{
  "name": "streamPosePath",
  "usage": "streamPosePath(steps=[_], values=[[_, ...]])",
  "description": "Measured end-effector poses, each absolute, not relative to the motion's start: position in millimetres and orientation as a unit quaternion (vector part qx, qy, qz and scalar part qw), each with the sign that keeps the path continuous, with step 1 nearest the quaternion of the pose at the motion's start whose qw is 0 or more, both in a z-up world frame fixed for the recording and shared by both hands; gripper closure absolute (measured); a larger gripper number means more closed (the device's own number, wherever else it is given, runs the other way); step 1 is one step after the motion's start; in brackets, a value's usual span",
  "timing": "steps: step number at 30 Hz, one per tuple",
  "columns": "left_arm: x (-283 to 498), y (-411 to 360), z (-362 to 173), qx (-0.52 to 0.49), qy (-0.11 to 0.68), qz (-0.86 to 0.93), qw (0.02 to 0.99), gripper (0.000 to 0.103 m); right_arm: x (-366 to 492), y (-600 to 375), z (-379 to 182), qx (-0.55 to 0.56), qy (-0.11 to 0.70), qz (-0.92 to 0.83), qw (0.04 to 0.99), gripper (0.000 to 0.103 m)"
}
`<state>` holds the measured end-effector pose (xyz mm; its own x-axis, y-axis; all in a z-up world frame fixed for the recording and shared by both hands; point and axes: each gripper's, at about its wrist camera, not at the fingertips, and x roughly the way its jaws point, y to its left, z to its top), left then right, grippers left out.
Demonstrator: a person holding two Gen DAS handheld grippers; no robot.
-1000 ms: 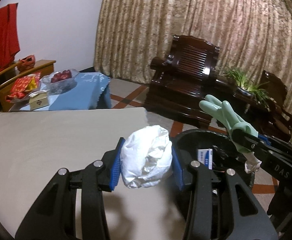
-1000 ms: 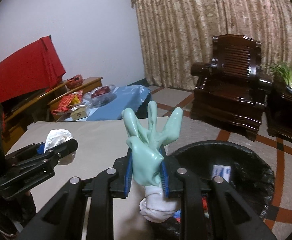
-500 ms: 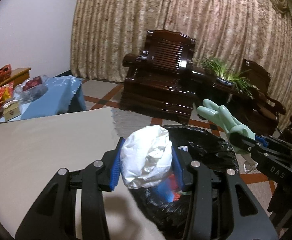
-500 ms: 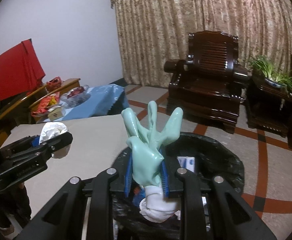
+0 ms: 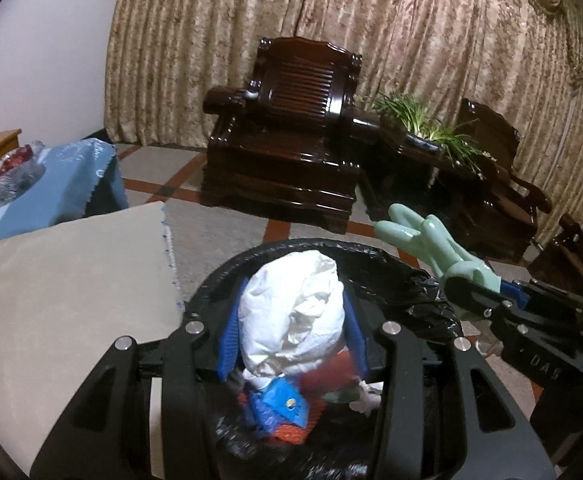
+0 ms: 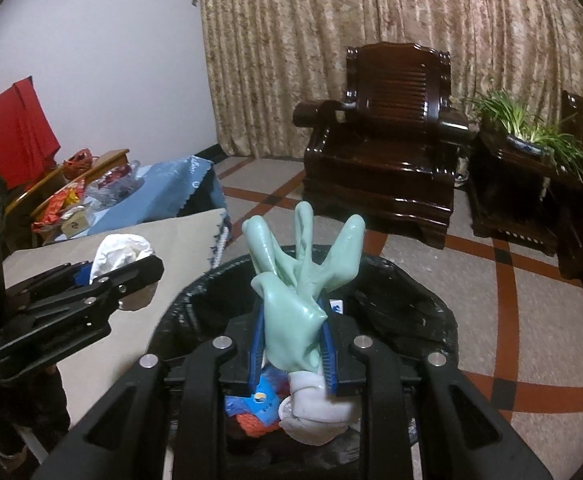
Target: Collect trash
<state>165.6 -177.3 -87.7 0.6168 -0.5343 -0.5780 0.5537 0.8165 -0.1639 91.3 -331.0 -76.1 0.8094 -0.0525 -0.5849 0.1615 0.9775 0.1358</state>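
Both hand-held grippers hang over one black-lined trash bin (image 5: 395, 280), each clamped on a single piece of trash. Between its blue pads the left gripper (image 5: 291, 334) holds one crumpled white paper wad (image 5: 291, 312), squeezed at a middling width, above the bin's near-left part and just past the right edge of the beige-covered table (image 5: 63, 304). Just to its right, the right gripper (image 6: 293, 344) pinches one pale green rubber glove (image 6: 295, 300) at a narrower width; its jaws have just been easing open a little, yet the glove is gripped between the pads, its three visible finger tips splayed upward and its whitish cuff (image 6: 315, 412) dangling below into the bin mouth. Inside the bin lie a blue wrapper (image 5: 279, 404), something red-orange (image 5: 291, 434) and one small white-and-blue box (image 6: 336, 306) against the far wall. Beyond the bin the tiled floor (image 6: 531, 320) carries red and dark bands. Farther out stand one dark wooden armchair (image 6: 387, 152), one potted green plant (image 6: 531, 132) on a dark side table, and part of a second dark chair (image 5: 491, 152) beside it. One low table under a blue cloth (image 6: 163, 196) sits at the left, with snack packets on it, before the patterned curtain (image 5: 371, 40).
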Motion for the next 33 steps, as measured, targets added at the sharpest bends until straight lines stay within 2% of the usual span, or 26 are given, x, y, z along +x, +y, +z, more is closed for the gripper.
streamPosePath(steps=[2, 4, 6, 7, 10, 14, 16, 25, 33], values=[[168, -184, -91, 0.014, 0.318, -0.308, 0.897, 0.055, 95, -336, -82, 0.089, 0.31, -0.061, 0.945, 0.074], [171, -190, -93, 0.011, 0.32, -0.315, 0.894, 0.043, 96, -338, -87, 0.089, 0.314, -0.068, 0.943, 0.067], [173, -194, -95, 0.011, 0.322, -0.316, 0.892, 0.034, 97, -344, -91, 0.093, 0.319, -0.073, 0.94, 0.064], [173, -194, -95, 0.007, 0.323, -0.319, 0.891, 0.034, 96, -346, -92, 0.095, 0.319, -0.077, 0.94, 0.061], [174, -191, -93, 0.002, 0.319, -0.32, 0.892, 0.027, 90, -350, -91, 0.096, 0.309, -0.078, 0.943, 0.035], [176, -183, -86, -0.005, 0.317, -0.311, 0.896, 0.022, 86, -351, -85, 0.096, 0.299, -0.076, 0.946, 0.018], [174, -176, -81, -0.008, 0.311, -0.305, 0.9, 0.016, 83, -350, -80, 0.098, 0.294, -0.075, 0.948, 0.005], [157, -129, -54, -0.009, 0.304, -0.256, 0.918, 0.007, 70, -332, -55, 0.109, 0.284, -0.058, 0.951, 0.006], [131, -83, -46, 0.002, 0.309, -0.208, 0.928, 0.006, 59, -305, -38, 0.108, 0.281, -0.049, 0.952, 0.006]])
